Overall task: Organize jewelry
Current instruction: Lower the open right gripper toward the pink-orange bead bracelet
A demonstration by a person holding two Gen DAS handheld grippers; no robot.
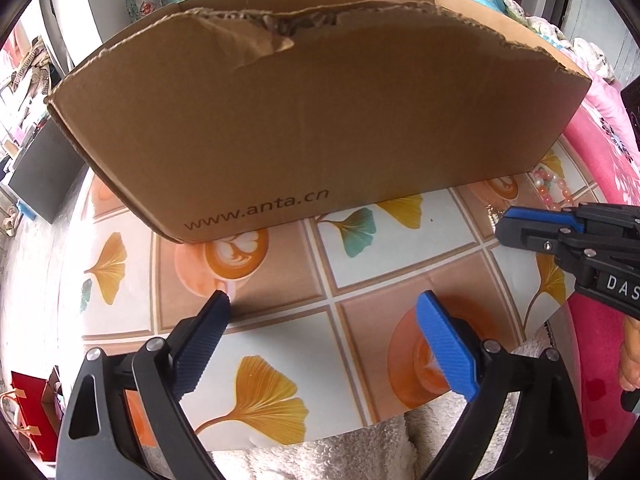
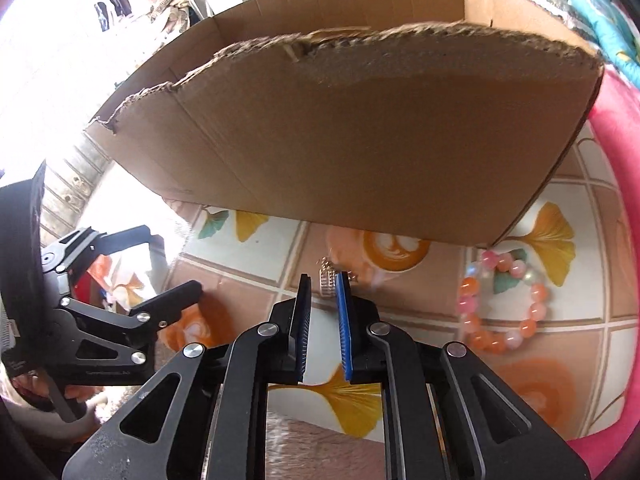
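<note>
- My right gripper [image 2: 325, 280]: fingers nearly together, a small silver trinket [image 2: 327, 282] in the narrow gap at the tips; whether the pads press it, I cannot tell.
- My left gripper [image 1: 326, 300]: fingers spread wide, holding nothing, above the desk [image 1: 280, 336].
- Bead bracelet [image 2: 502, 302]: flat on the desk, right of my right fingers, near the cardboard box [image 2: 380, 152] corner.

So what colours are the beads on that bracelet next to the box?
The bracelet has orange, pink and pearly white beads; the right wrist view shows it best.
</note>
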